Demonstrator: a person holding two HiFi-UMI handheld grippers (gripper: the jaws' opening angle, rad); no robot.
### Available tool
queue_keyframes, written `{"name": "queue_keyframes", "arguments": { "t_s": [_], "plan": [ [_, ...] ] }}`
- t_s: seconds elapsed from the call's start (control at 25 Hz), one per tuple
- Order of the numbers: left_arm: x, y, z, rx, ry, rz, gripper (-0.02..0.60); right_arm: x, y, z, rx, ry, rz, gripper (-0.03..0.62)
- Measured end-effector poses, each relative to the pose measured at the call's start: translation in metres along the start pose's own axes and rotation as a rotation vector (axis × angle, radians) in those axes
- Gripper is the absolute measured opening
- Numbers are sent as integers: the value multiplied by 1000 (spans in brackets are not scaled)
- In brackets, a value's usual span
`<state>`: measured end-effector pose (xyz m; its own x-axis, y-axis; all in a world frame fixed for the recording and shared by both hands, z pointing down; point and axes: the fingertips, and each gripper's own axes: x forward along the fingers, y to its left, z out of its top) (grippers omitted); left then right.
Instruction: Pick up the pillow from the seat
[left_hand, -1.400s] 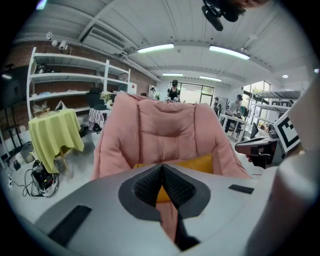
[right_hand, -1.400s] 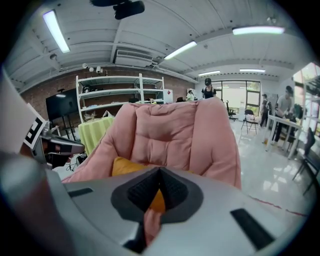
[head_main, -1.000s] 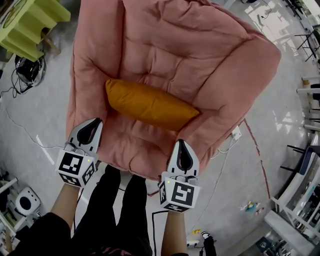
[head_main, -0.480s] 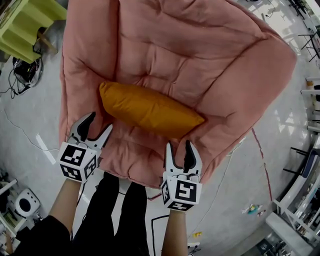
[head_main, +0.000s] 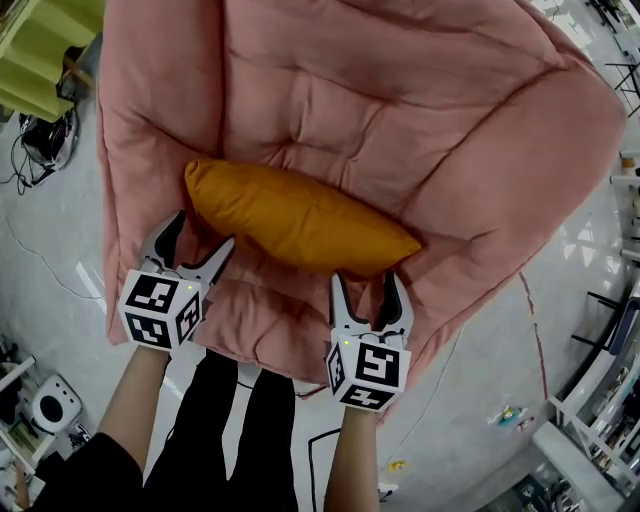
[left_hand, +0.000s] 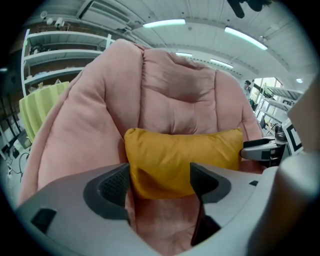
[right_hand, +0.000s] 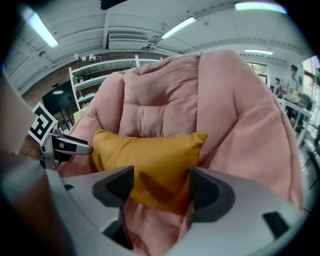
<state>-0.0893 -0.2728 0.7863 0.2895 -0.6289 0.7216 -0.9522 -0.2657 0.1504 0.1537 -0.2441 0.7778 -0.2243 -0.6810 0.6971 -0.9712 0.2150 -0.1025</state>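
Observation:
An orange-yellow pillow (head_main: 300, 218) lies across the seat of a big pink padded chair (head_main: 400, 110). My left gripper (head_main: 198, 235) sits at the pillow's near left end, its jaws opening wide. My right gripper (head_main: 367, 285) is at the pillow's near right edge, its jaws opening too. Neither gripper's pads press on the pillow. In the left gripper view the pillow (left_hand: 182, 157) lies just ahead of the left gripper (left_hand: 160, 180). In the right gripper view the pillow (right_hand: 150, 160) lies just beyond the right gripper (right_hand: 160, 185).
A yellow-green table (head_main: 40, 60) stands at the far left with cables (head_main: 40, 150) on the floor beside it. A white device (head_main: 45, 405) is at the lower left. Racks (head_main: 600, 400) line the right. The person's legs (head_main: 230, 430) stand before the chair's front edge.
Both grippers went from shut to wide open. They also moved forward over the chair's front edge, up to the pillow.

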Motion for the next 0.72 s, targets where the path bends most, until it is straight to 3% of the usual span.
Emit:
{"name": "queue_keyframes", "arguments": {
  "t_s": [0.32,0.72],
  "plan": [
    [29,-3,-6,-10,41,-29,356,19,-9,-2,-5,3,-22,331],
    [57,-3,6,-14,11,-33,354,43,-18,8,-1,-46,-53,328]
  ]
}}
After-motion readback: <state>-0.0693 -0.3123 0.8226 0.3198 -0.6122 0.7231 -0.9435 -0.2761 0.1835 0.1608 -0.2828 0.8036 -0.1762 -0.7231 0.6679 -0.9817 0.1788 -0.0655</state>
